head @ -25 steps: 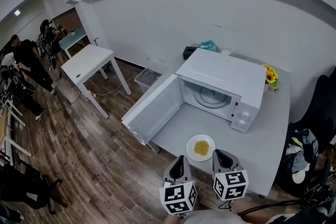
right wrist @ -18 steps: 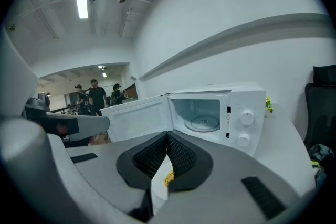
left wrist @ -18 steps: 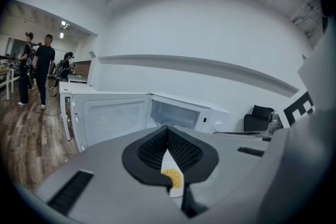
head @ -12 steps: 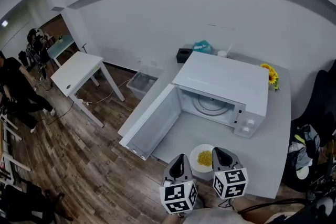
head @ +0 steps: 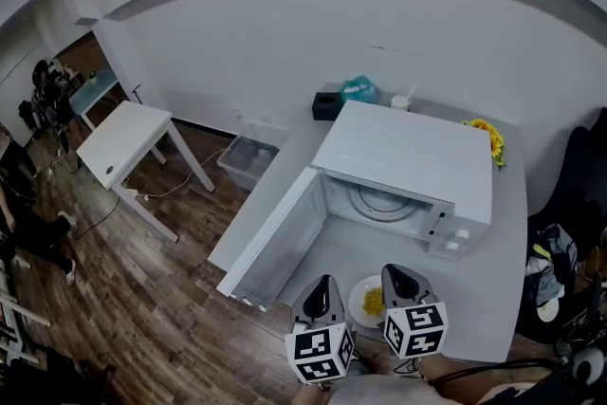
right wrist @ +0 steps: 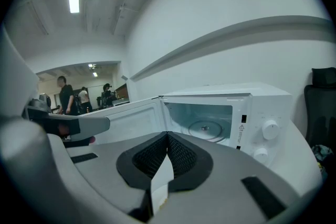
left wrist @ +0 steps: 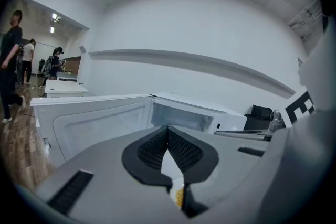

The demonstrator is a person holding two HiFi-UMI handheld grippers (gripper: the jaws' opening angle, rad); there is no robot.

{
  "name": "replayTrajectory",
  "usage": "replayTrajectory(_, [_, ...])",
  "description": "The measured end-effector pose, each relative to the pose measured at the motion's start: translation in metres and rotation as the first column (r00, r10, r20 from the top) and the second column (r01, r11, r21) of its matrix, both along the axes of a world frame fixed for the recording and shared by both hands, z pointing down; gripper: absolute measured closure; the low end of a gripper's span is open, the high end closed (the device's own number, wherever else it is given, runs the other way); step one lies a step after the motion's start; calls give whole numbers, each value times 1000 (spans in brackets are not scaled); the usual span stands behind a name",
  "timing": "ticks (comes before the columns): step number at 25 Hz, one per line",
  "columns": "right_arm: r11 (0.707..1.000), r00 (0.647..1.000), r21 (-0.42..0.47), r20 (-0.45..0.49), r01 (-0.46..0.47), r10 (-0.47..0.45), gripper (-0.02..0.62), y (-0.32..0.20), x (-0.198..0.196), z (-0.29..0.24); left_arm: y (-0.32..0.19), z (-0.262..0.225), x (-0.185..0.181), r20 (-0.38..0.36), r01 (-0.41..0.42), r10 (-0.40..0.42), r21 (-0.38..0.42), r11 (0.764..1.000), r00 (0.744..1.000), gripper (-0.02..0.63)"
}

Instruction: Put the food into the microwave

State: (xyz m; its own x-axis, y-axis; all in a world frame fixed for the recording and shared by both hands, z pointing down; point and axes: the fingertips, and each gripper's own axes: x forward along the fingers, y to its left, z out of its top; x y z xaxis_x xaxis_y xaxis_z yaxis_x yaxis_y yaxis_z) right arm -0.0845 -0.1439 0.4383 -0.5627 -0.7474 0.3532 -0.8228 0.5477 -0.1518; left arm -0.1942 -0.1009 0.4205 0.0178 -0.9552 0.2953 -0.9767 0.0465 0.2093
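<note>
A white plate (head: 362, 298) of yellow food (head: 373, 301) sits between my two grippers at the near edge of the grey table (head: 493, 280). My left gripper (head: 324, 285) is shut on the plate's left rim (left wrist: 169, 165), with food (left wrist: 179, 196) showing just below the pads. My right gripper (head: 398, 275) is shut on the right rim (right wrist: 161, 181). Straight ahead stands the white microwave (head: 408, 152); its door (head: 275, 237) hangs wide open to the left. The glass turntable (right wrist: 205, 127) inside is bare.
A sunflower (head: 488, 136) stands at the microwave's right. Behind it are a teal bag (head: 358, 90), a black box (head: 327, 102) and a white cup (head: 401, 101). A white side table (head: 119, 139) and a bin (head: 245, 156) stand on the wood floor, left.
The microwave and its open door have come nearer and lower in the head view. The plate now lies tucked closer between the two grippers. The people at far left have slid out of frame.
</note>
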Motion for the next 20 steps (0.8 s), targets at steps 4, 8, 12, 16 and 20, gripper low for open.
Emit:
replayTrajectory(4, [1000,1000,-3,-4,-18,18,581,-9,-6,1,-12,2,-7,-9,-15,15,-2,1000,1000,604])
replayTrajectory(8, [999,999,-7,-1,-36,36,581,-15,-5,2,-20,6,-6,-15,-28,27,-8,1000,1000,604])
replayTrajectory(12, [999,999,-17,0,-38,38,581,-16,0,5,-22,12,-2,-25,-27,26,-20,999,999,604])
replayTrajectory(16, [999,1000,-22,6,-28,28,581,-17,5,8,-24,21,6,-35,-29,27,-43,999,999,604])
replayTrajectory(20, [999,1000,-40,3,-29,29,581,-21,12,13,-26,26,16,-40,-40,37,-64,997,999,604])
